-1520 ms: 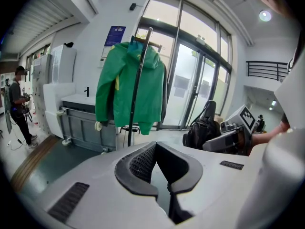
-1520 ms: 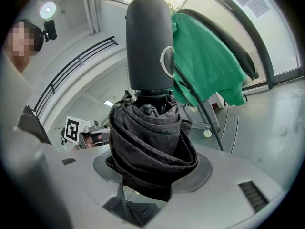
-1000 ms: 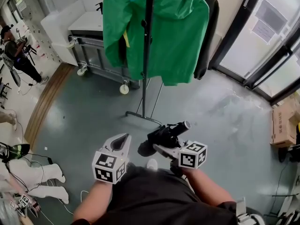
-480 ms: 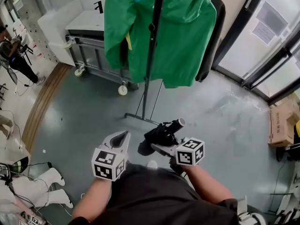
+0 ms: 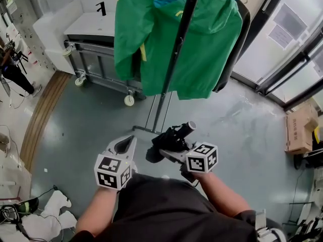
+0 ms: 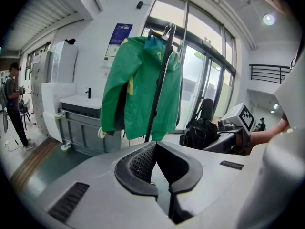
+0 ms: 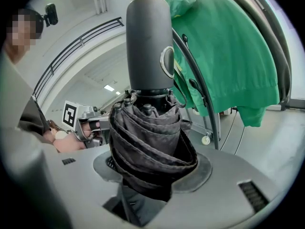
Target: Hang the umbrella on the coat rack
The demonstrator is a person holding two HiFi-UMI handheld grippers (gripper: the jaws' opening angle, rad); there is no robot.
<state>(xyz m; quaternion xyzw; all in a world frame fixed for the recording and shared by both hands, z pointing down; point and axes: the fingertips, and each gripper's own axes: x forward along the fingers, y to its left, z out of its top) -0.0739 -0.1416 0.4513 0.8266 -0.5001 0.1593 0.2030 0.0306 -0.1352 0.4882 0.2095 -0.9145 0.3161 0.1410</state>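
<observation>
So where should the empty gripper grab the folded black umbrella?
Probably the smooth grey cylindrical handle of the folded black umbrella: it sticks out bare beyond the right hand-held gripper, shut on the bunched fabric. The left hand-held gripper could come from the left, across the handle.

Grey wheeled cart (image 5: 98,67) at back left, white surface on top, black tap (image 5: 102,7) standing on it. White boxy unit (image 5: 58,26) against cart's left side. Green jacket (image 5: 176,39) hanging just right of cart, covering its right end; dark garment (image 5: 236,44) behind jacket, further right. Wooden floor strip (image 5: 43,115) left of cart; person (image 5: 15,69) standing beyond it, far left. Glass doors (image 5: 295,39) well right of cart. Cardboard box (image 5: 299,130) on grey floor (image 5: 242,120), far right of cart. White cloths (image 5: 48,218) on floor, well apart from cart, nearer camera.
</observation>
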